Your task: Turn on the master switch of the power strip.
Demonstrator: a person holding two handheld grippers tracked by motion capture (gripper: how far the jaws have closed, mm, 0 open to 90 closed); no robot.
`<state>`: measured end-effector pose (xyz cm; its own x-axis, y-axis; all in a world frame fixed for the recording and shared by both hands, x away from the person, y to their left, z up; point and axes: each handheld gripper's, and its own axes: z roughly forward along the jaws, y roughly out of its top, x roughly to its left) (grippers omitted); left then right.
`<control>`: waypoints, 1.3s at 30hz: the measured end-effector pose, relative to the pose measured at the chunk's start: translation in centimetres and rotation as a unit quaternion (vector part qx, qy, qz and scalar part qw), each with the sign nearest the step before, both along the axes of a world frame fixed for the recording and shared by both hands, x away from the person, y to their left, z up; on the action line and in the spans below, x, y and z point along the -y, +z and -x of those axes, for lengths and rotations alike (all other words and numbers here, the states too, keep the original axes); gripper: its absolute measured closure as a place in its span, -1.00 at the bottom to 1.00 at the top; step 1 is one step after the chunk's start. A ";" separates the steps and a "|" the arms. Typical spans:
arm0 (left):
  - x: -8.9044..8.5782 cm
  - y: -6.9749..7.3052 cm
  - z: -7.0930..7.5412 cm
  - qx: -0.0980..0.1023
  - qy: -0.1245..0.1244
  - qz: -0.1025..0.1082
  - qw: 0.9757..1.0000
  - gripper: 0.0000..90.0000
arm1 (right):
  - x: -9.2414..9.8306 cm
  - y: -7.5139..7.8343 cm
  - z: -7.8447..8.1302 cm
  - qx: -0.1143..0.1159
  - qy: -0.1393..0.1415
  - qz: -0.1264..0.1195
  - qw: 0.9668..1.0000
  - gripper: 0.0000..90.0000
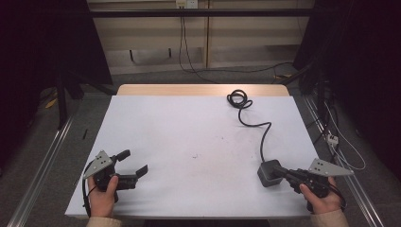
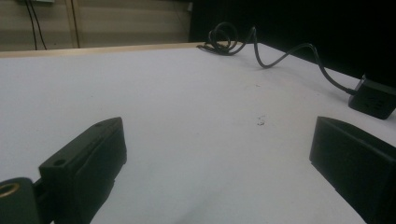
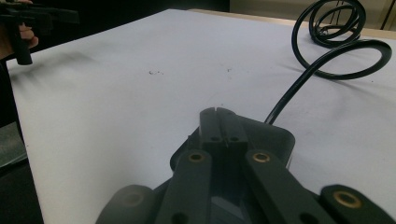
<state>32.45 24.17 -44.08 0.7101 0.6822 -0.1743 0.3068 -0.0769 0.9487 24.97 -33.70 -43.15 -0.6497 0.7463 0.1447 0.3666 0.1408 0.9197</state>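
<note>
I rest my right gripper (image 1: 280, 170), jaws clenched empty, atop the dark grey power adapter (image 1: 268, 173) at the table's (image 1: 189, 132) five o'clock, left gripper (image 1: 133, 162) released at seven; next, I judge, open and grasp the adapter.

The closed jaws of the right gripper (image 3: 223, 125) cover much of the grey power adapter (image 3: 275, 135) beneath them. Whether they touch it cannot be told. The adapter's black cable (image 3: 327, 60) is cut off by the top edge of the right gripper view
</note>
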 end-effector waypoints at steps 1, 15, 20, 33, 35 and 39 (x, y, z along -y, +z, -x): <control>0.0 0.0 0.0 -0.001 0.000 0.001 1.000 -0.92 | 0.0 0.0 0.0 0.000 0.000 0.001 1.000 1.00; 0.0 0.0 0.0 0.000 -0.001 0.001 1.000 -0.92 | 0.1 -0.1 0.0 0.002 -0.001 0.011 1.000 1.00; 0.0 0.0 0.0 0.000 0.000 0.000 1.000 -0.92 | 0.1 -0.1 0.0 0.003 -0.002 0.013 1.000 1.00; 0.0 0.0 0.0 0.001 0.001 0.002 1.000 -0.92 | 0.0 -0.3 0.1 0.002 0.000 0.019 1.000 1.00; 0.0 0.0 0.0 0.001 0.002 0.003 1.000 -0.93 | 0.1 -0.3 0.1 0.003 -0.001 0.016 1.000 1.00; 0.0 0.0 0.0 0.001 0.000 0.000 1.000 -0.93 | 0.0 -0.3 0.1 0.002 -0.002 0.015 1.000 1.00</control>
